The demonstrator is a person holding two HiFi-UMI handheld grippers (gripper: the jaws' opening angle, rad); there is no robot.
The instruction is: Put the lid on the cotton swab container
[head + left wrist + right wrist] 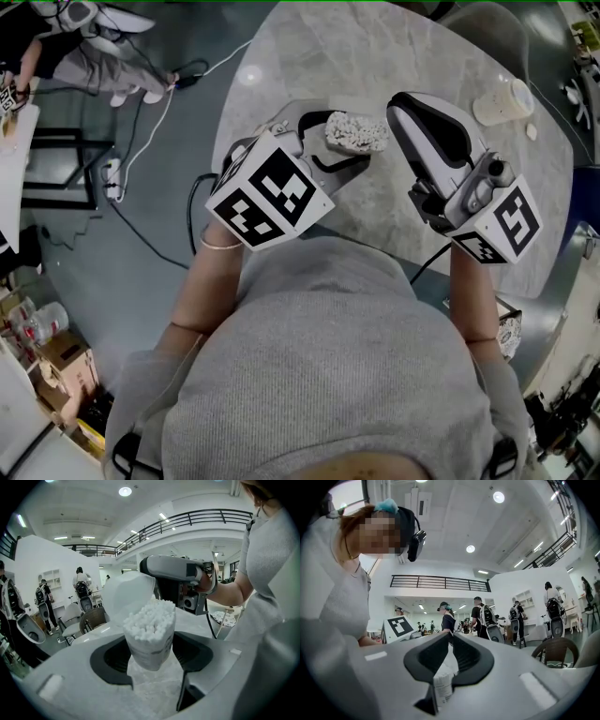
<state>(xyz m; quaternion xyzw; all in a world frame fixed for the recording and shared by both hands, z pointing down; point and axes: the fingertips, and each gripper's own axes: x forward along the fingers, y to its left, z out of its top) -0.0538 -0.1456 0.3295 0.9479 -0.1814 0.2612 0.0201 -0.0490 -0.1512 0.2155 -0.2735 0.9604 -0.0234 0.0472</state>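
The cotton swab container (356,133) sits between the jaws of the left tongs (330,141), which press on its sides, over the middle of the desk (309,56); the right tongs (405,108) lie just to its right, jaws closed on the lid (127,592); in the left gripper view the lid stands right at the container's open mouth, behind it and to its left, and whether the two touch cannot be told; a cup (502,101) rests on the desk at the far right, well apart from both tongs.
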